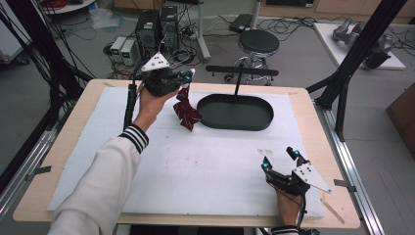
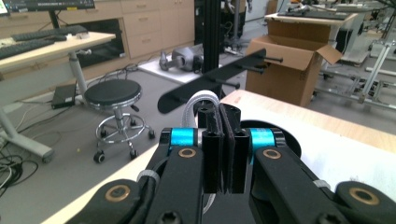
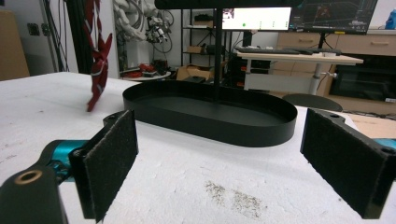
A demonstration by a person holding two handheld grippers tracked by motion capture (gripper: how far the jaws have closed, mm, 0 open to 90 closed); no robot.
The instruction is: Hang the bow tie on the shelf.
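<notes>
Counter (image 1: 313,147): pale wood, topped by a white sheet (image 1: 195,166) that carries everything in play.
Tray (image 1: 235,112): black, oval, with a thin post rising from it to a black crossbar (image 1: 242,71); it sits at the far middle of the sheet.
Left claw (image 1: 183,78): raised at the far left of the sheet, just left of the tray, clenched on the top of a dark red patterned cloth (image 1: 186,111).
Cloth: hangs from that claw, its lower end beside the tray's left rim; whether it touches the sheet is unclear.
Right claw (image 1: 280,161): low over the near right of the sheet, well apart from the tray, released, nothing between its pads.
</notes>
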